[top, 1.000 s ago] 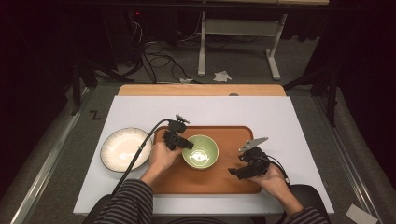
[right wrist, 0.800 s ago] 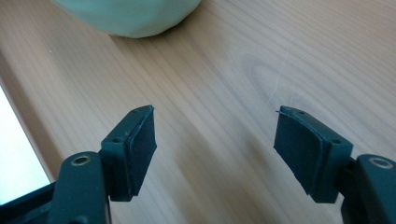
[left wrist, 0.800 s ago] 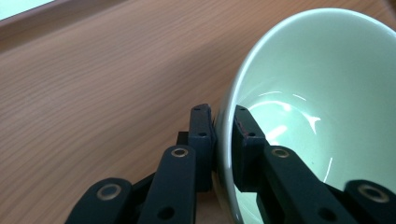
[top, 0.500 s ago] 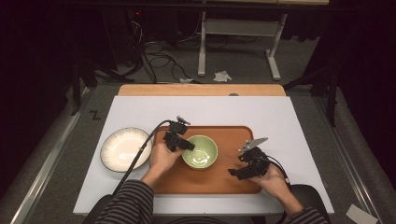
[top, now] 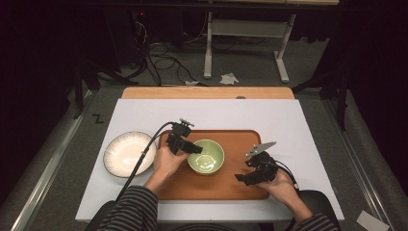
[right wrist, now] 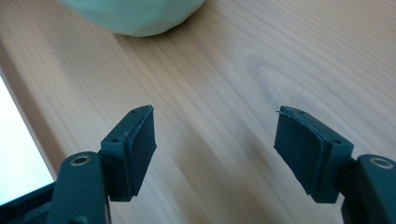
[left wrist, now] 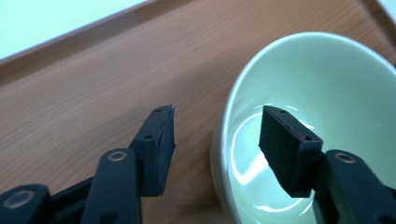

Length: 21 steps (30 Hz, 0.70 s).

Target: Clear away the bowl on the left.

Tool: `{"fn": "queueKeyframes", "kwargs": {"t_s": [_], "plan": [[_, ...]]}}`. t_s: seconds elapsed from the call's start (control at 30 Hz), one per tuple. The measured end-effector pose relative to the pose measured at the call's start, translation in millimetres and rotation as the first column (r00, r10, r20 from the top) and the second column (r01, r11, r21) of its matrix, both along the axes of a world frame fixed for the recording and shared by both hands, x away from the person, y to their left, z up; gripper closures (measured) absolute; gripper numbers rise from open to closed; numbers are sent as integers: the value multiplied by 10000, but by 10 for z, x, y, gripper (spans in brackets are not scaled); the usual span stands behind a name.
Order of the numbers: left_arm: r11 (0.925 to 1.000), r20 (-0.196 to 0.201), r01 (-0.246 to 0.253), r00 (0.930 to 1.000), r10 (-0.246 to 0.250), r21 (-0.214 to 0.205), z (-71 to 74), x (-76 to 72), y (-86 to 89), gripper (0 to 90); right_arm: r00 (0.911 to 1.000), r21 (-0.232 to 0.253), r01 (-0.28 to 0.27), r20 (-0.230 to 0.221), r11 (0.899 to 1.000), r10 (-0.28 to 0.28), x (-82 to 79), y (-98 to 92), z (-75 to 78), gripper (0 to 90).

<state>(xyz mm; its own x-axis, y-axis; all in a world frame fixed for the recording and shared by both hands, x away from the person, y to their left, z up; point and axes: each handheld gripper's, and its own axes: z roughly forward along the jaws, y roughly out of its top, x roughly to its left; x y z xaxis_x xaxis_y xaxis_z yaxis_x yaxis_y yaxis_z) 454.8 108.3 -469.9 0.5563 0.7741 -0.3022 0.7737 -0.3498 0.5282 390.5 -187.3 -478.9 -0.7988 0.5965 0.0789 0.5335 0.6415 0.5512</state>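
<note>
Both of my tongs are standing released: the left tongs (left wrist: 215, 154) have just been opening, straddling the bowl (top: 206, 156) rim without pressing, so I'm leaving it on the tray (top: 240, 142); the right tongs (right wrist: 217, 154) are holding nothing.

**Left jaws just parted, right jaws wide**

I have the left gripper (top: 188, 147) out at about eleven o'clock from my seat, its jaws pointing toward three o'clock. They have just been opening and now stand apart, pressing on nothing. My left hand (top: 166, 162) wraps the body from behind, the striped sleeve trailing to six. The right gripper (top: 246, 178) sits at about one o'clock, jaws aimed toward nine and spread wide. My right hand (top: 283, 186) cradles it low.
</note>
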Motion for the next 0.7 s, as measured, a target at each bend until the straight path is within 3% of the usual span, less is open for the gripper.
{"fn": "queueKeyframes", "kwargs": {"t_s": [0.43,0.7], "plan": [[9997,582,15,9983,-1,-227,154,-85,127,421,10000,-169,-35,31,9999,35,-6,12,-6,308],[10000,944,42,9955,-43,4,257,-161,219,422,10000,-195,-78,21,9998,78,-11,16,-7,307]]}}
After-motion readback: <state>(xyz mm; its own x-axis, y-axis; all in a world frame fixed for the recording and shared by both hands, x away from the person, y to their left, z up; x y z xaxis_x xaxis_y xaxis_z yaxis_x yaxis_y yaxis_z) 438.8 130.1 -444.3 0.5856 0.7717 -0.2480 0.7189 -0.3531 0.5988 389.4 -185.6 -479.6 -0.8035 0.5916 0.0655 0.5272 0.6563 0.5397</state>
